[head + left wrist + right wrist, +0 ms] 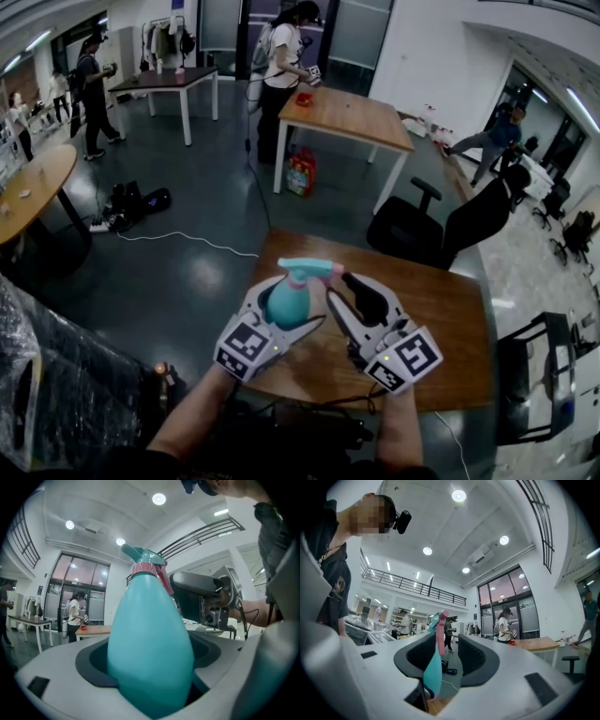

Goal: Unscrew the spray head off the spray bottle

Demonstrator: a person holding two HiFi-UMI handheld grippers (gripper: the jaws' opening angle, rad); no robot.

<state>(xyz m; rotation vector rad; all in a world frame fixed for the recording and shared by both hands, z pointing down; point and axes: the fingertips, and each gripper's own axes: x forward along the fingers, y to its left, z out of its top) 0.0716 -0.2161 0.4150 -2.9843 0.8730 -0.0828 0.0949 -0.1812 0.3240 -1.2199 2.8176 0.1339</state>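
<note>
Blue-green spray bottle (150, 639) held up near the table's (450, 319) left edge, left gripper (281, 309) clamped tight on its fat body, right gripper (345, 292) jaws wide apart around the spray head (309, 270), not squeezing, bare table to the right, black chair (412, 230) past the far edge.

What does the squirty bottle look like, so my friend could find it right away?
Look at the brown wooden table nearest the camera, over its left end. There the left tongs clamp a spray bottle. It is the only teal, pear-shaped thing there, with a pink ring under its teal spray head.
</note>
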